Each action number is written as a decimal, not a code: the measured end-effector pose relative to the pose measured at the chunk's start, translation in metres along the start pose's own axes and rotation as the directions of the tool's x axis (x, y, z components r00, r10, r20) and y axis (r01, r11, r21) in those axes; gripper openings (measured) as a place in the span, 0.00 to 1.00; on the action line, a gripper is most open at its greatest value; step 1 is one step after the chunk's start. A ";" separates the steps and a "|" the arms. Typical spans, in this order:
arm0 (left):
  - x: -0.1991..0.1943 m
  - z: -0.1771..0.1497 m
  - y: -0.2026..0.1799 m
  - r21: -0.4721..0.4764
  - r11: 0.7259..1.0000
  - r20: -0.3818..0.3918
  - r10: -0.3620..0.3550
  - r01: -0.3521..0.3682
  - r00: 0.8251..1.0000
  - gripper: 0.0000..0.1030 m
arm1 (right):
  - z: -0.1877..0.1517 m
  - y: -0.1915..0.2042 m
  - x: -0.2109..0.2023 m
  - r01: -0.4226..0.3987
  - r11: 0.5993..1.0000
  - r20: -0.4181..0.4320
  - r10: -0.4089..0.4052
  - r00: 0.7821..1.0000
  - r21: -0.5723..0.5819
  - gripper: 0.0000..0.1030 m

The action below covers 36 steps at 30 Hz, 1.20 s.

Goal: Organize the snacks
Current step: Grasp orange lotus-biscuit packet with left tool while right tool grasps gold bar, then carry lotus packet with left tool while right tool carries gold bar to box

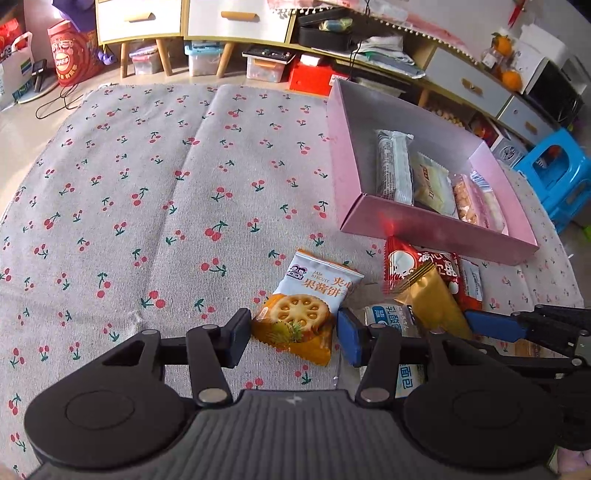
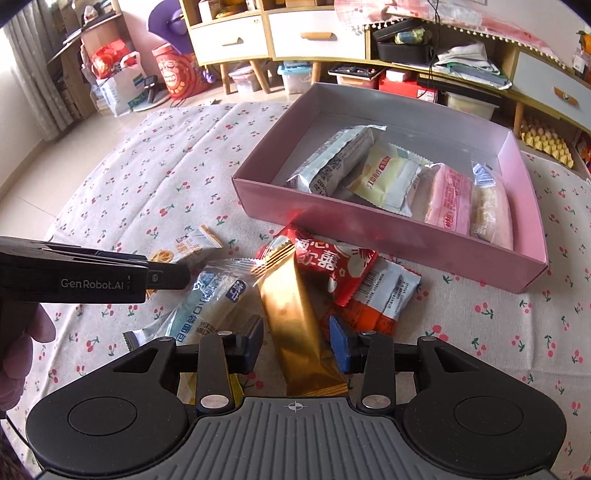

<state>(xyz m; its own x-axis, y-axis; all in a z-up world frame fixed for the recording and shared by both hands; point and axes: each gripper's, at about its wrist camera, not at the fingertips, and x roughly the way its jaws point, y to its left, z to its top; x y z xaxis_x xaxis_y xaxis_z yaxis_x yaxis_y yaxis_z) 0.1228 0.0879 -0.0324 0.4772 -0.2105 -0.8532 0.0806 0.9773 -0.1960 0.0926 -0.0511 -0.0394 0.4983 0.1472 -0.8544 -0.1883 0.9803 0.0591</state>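
Note:
A jam biscuit packet (image 1: 295, 314) lies on the cherry-print cloth, its lower part between the pads of my left gripper (image 1: 293, 339), which press on both its sides. That left gripper (image 2: 170, 275) shows side-on in the right wrist view. My right gripper (image 2: 297, 345) straddles a gold packet (image 2: 295, 317) with its pads just off the sides. Under and beside the gold packet lie a red packet (image 2: 332, 266), a white-and-blue bread packet (image 2: 207, 302) and an orange-and-white packet (image 2: 384, 299). The pink box (image 2: 369, 229) behind holds several wrapped snacks.
The cherry-print cloth (image 1: 147, 184) stretches wide to the left of the box. Behind the table stand white cabinets (image 1: 147, 18), storage bins and a red bag on the floor. A blue stool (image 1: 561, 173) is at the right. A hand (image 2: 22, 339) holds the left gripper.

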 end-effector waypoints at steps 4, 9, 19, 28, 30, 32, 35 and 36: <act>-0.002 -0.001 0.000 -0.006 1.000 0.000 -0.005 0.005 1.000 0.46 | -0.003 0.010 0.009 0.059 0.997 0.011 -0.059 0.998 -0.044 0.38; -0.004 0.000 -0.002 -0.008 1.000 0.005 -0.011 0.011 1.000 0.46 | -0.003 0.007 0.006 0.067 0.998 0.012 -0.067 0.998 -0.016 0.27; -0.015 0.006 -0.005 -0.028 0.999 0.035 -0.039 0.040 0.999 0.46 | 0.007 -0.007 -0.018 -0.041 0.991 0.041 0.036 0.998 0.127 0.25; -0.021 0.014 -0.010 -0.046 0.997 0.070 -0.063 0.067 0.996 0.46 | 0.014 -0.023 -0.036 -0.109 0.966 0.069 0.095 0.993 0.234 0.25; -0.022 0.017 -0.012 -0.048 0.996 0.078 -0.070 0.074 0.994 0.46 | 0.016 -0.027 -0.042 -0.116 0.961 0.086 0.098 0.991 0.251 0.25; -0.023 0.019 -0.016 -0.045 0.996 0.088 -0.077 0.081 0.993 0.46 | 0.018 -0.033 -0.047 -0.131 0.953 0.106 0.106 0.989 0.272 0.25; -0.023 0.024 -0.021 -0.044 0.994 0.096 -0.092 0.096 0.991 0.46 | 0.020 -0.044 -0.056 -0.149 0.939 0.137 0.111 0.984 0.310 0.25; -0.022 0.027 -0.024 -0.041 0.994 0.098 -0.098 0.102 0.990 0.46 | 0.021 -0.047 -0.057 -0.152 0.934 0.141 0.111 0.984 0.323 0.25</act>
<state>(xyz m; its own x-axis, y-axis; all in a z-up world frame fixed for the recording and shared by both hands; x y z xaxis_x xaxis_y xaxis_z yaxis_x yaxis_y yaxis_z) 0.1337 0.0698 0.0040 0.5506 -0.3014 -0.7785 0.0932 0.9489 -0.3014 0.0908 -0.1030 0.0176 0.5886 0.2726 -0.7611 0.0213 0.9359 0.3517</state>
